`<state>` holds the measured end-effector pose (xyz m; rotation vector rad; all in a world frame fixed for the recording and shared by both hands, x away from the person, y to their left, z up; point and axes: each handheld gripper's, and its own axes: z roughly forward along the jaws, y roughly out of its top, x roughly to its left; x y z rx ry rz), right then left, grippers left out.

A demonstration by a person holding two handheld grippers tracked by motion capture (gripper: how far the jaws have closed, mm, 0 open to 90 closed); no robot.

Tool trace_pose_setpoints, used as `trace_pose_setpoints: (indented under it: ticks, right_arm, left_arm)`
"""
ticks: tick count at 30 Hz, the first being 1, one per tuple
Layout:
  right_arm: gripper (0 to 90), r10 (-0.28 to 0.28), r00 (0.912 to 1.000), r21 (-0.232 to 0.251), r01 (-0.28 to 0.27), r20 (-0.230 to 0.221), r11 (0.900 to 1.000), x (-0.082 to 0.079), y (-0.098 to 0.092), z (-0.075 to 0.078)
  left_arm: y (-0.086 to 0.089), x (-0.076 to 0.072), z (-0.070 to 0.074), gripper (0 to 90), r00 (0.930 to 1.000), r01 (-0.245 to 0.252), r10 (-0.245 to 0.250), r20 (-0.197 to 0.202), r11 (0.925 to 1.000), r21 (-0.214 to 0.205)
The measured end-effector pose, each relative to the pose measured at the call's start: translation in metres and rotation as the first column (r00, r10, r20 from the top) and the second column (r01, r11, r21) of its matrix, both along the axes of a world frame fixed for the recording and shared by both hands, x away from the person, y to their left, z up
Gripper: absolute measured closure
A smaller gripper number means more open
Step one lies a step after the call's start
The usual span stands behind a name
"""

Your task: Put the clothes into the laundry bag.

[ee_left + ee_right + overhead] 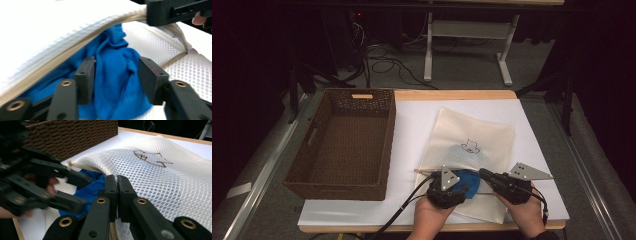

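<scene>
The left tool [115, 75] has its jaws parted, one on each side of a bunched blue cloth [117, 82] that sits in the mouth of a white mesh bag [155, 170]; whether the pads actually press the cloth, I cannot tell. The right tool [117, 192] has its jaws closed tight on the beige-trimmed edge of the mesh bag's opening, holding that edge up over the blue cloth. Seen from above, the left tool [446, 189] and the right tool [492, 176] meet at the near end of the mesh bag [472, 135], each held in a hand [429, 217]. The mesh bag lies flat on the white-covered table [412, 125] and bears a small dark printed emblem [470, 146] near its middle. To the left of the mesh bag, just apart from it, stands a brown woven basket [343, 142].
</scene>
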<state>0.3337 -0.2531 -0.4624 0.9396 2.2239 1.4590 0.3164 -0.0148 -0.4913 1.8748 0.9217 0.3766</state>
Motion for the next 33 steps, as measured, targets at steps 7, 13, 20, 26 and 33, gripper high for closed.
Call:
trace_pose_setpoints:
  ticks: [7, 13, 20, 26, 33]
  right_arm:
    - [88.7, -0.002, 1.0000, 0.001, 0.002, -0.006, 1.0000, 0.000, 0.001, 0.000]
    - [88.7, 0.000, 1.0000, 0.002, 0.000, -0.008, 1.0000, 0.000, 0.000, -0.001]
    - [88.7, 0.001, 1.0000, 0.005, -0.001, -0.009, 1.0000, 0.000, 0.000, -0.001]
    - [88.7, 0.002, 1.0000, 0.003, -0.002, -0.006, 1.0000, 0.000, 0.000, -0.001]
    - [88.7, 0.006, 1.0000, 0.002, -0.006, -0.001, 1.0000, 0.000, 0.000, -0.001]
  left_arm:
    - [0.018, 0.000, -0.014, 31.8, 0.9966, -0.062, 0.064, -0.052, 0.9977, 0.027]
    - [0.013, -0.001, -0.025, 33.1, 0.9933, -0.042, 0.050, -0.104, 0.9964, 0.073]
    - [-0.004, 0.010, -0.027, 57.3, 0.9833, 0.000, 0.020, -0.181, 0.9939, 0.110]
    - [-0.012, 0.015, -0.023, 83.7, 0.9838, 0.003, 0.022, -0.178, 0.9900, 0.141]
    - [-0.015, 0.022, -0.016, 84.0, 0.9895, -0.043, 0.055, -0.134, 0.9949, 0.091]
